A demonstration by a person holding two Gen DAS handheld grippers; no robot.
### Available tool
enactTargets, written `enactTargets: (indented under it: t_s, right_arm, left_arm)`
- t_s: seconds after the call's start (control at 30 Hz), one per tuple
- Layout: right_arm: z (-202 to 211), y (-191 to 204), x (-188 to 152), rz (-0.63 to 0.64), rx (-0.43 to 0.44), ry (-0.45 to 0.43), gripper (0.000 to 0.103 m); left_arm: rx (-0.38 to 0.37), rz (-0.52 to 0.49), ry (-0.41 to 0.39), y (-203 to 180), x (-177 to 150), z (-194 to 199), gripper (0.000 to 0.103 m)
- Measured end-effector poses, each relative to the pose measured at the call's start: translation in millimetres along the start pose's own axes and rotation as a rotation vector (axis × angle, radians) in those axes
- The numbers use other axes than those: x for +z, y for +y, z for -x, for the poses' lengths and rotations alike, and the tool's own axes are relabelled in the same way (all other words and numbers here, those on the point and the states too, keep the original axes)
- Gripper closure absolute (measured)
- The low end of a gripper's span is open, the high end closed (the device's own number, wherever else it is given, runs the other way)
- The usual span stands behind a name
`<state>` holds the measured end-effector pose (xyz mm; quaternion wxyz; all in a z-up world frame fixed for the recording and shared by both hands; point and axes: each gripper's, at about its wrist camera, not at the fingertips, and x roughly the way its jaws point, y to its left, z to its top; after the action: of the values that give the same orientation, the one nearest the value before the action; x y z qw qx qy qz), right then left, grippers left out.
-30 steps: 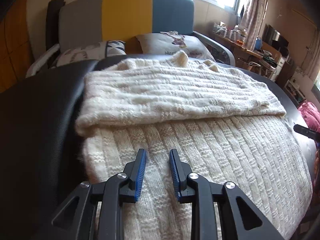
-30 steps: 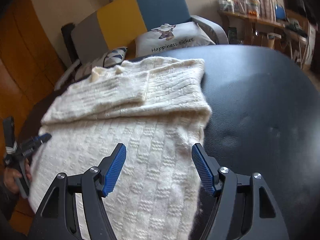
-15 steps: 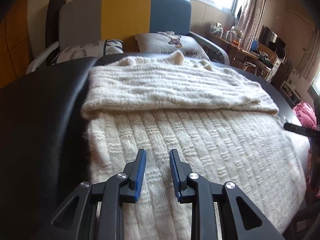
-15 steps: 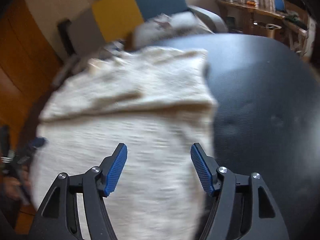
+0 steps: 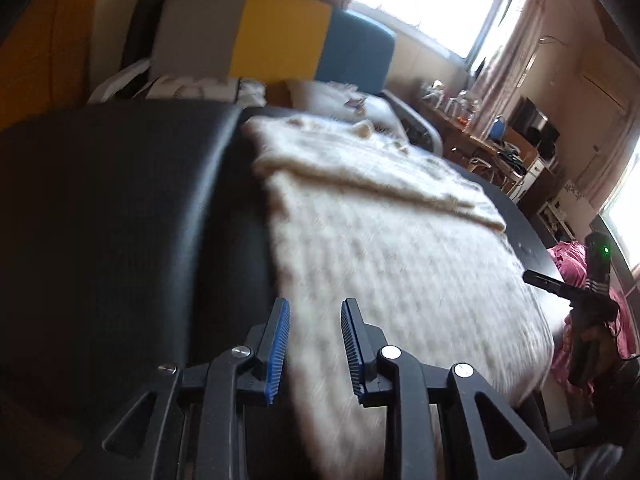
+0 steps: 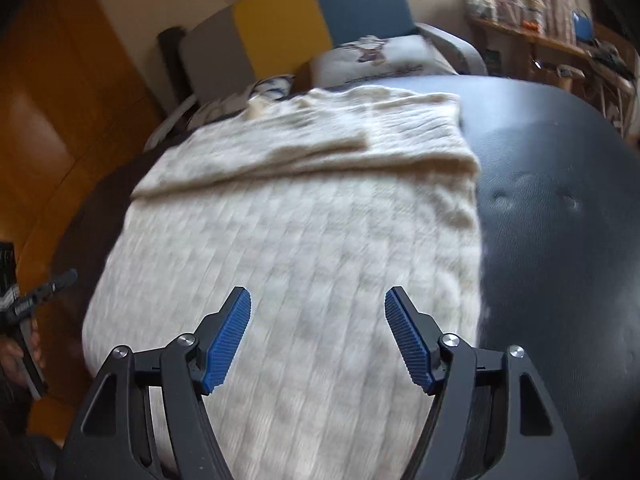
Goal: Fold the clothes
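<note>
Sliding leftward, the left gripper [image 5: 313, 344] now straddles the left edge of the cream sweater [image 5: 384, 264] at lower centre, jaws narrow, just eased wider, gripping nothing. Right gripper [image 6: 318, 336] hangs wide and empty over the sweater's lower middle on the black table [image 6: 560, 200], probably lining up the next fold.

Cream knit sweater [image 6: 280, 240], basket-weave blocks below, ribbed bands toward twelve o'clock. Black padded table [image 6: 560, 220]. Grey, yellow and blue sofa [image 6: 288, 28] at twelve. Blue ridged pads [image 6: 228, 344] on black fingers. Pink cloth [image 5: 568, 256] at three.
</note>
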<state>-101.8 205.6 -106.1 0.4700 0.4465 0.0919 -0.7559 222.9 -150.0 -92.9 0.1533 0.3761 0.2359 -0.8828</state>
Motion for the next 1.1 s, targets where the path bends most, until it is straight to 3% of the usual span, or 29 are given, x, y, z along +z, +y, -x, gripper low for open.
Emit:
enactTargets:
  t_s: [0.13,0.37,0.57,0.67,0.73,0.93,1.1]
  right_arm:
    - [-1,23,-32,0.075,-0.05,0.05,0.03]
    - [-13,50,-54,0.175,-0.124,0.03,0.0]
    - [-11,45,-49,0.103,-0.099,0.02,0.0]
    - [-3,42,-50,0.094,-0.098,0.008,0.01]
    - [3,40,-51,0.086,-0.097,0.0,0.01]
    - [56,12,-61,0.032,-0.026,-0.007,0.011]
    - [87,-26,-88,-0.051,-0.036,0.026,0.011]
  left_arm:
    - [-0.003,0.029,0.048,6,-27,5,0.076]
    - [-0.051,0.049,0.098,-3,-64,-2,0.076]
    - [-0.105,0.097,0.099,2,-66,-4,0.075]
    - [-0.131,0.124,0.102,5,-65,-5,0.075]
    - [-0.135,0.113,0.111,4,-66,-4,0.075]
    - [-0.146,0.105,0.177,10,-81,-7,0.075]
    - [-0.198,0.077,0.146,-1,-77,-7,0.074]
